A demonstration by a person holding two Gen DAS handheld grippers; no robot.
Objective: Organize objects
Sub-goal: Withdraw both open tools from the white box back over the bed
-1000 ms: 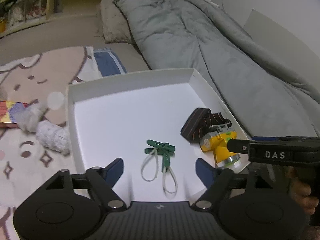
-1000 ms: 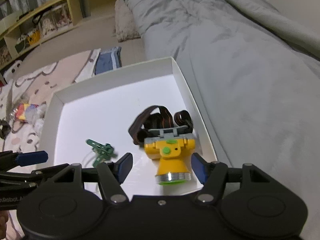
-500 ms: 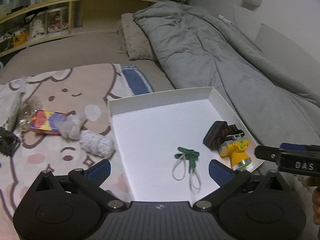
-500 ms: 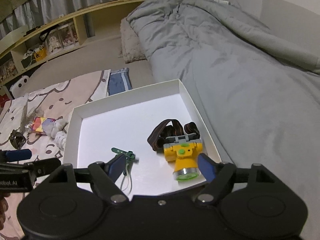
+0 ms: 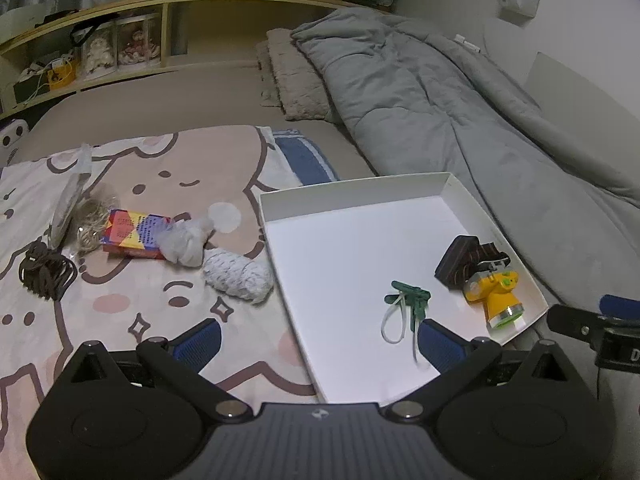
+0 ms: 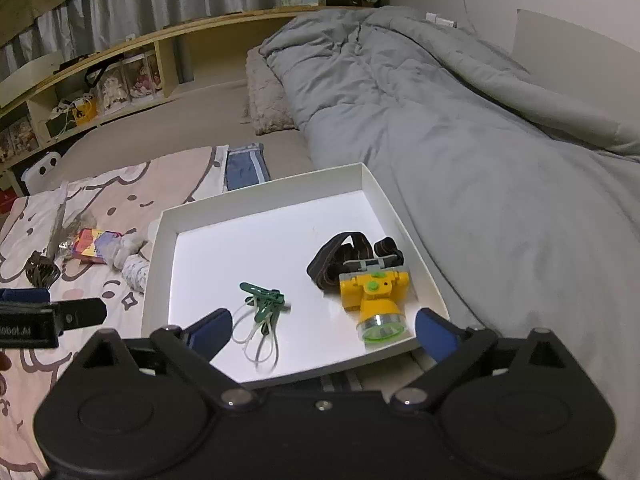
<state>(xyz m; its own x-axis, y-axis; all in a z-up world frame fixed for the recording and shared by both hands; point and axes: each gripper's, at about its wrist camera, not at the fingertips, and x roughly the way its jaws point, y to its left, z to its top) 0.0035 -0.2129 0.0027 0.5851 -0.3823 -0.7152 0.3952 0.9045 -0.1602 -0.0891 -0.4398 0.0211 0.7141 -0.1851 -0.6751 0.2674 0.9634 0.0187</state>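
A white tray [image 5: 352, 196] lies on the bed. Inside it are a yellow headlamp [image 5: 496, 296] with a dark strap, near the right wall, and a green clip with white ties [image 5: 408, 296]. My left gripper [image 5: 318, 342] is open and empty above the tray's near left edge. My right gripper [image 6: 322, 332] hovers over the tray's [image 6: 256, 194] near edge. Its jaws are opening with nothing pressed between them. The headlamp [image 6: 374, 294] and the clip [image 6: 264, 300] lie just beyond its pads.
Left of the tray, a cartoon blanket [image 5: 152, 168] carries a white knitted roll [image 5: 238, 274], a white cloth bundle [image 5: 186, 240], a colourful box [image 5: 134, 234], twine [image 5: 94, 224] and a dark cord [image 5: 46, 270]. A grey duvet [image 5: 460, 112] lies right; shelves [image 5: 120, 48] stand behind.
Both grippers have pulled back and risen from the tray. Their jaws have widened. The headlamp stays in the tray, clear of the right pads. More of the blanket shows.
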